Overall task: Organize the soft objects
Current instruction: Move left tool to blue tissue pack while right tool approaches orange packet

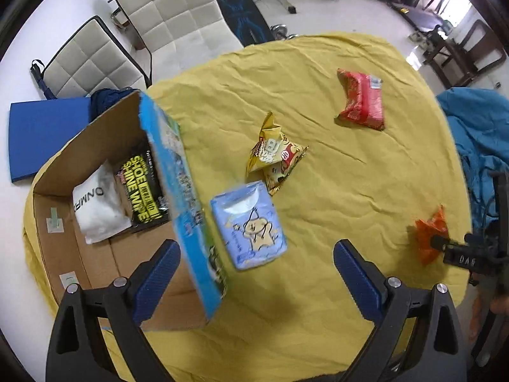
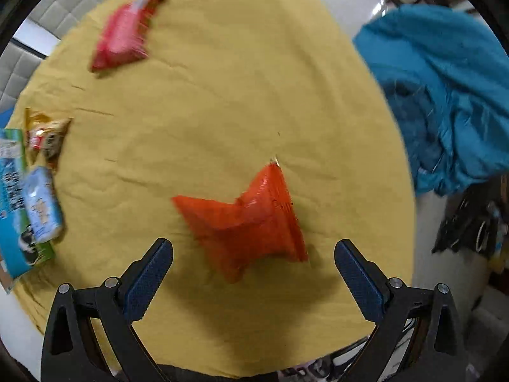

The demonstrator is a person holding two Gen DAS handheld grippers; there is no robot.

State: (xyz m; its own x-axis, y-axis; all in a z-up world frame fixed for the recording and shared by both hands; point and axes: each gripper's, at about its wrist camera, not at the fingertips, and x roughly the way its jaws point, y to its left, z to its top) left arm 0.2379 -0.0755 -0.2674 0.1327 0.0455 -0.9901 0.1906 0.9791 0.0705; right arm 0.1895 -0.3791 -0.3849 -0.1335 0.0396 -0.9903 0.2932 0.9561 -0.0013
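Observation:
My left gripper (image 1: 254, 258) hangs open above a light blue tissue pack (image 1: 249, 226) lying beside a cardboard box (image 1: 95, 254) with a blue printed flap. A white pack (image 1: 97, 207) and a black shoe-wipe pack (image 1: 141, 187) lie inside the box. A yellow snack bag (image 1: 275, 156) and a red pack (image 1: 361, 100) rest farther out on the yellow cloth (image 1: 318, 191). My right gripper (image 2: 253, 258) is open just above an orange snack bag (image 2: 245, 222); the same bag (image 1: 429, 235) shows at the right of the left wrist view, with the other gripper's body beside it.
The round table's cloth edge (image 2: 397, 146) drops off to the right, where a teal garment (image 2: 445, 95) is heaped. White padded chairs (image 1: 175, 16) and a blue mat (image 1: 38, 133) stand behind the box. Weights lie on the floor at the back.

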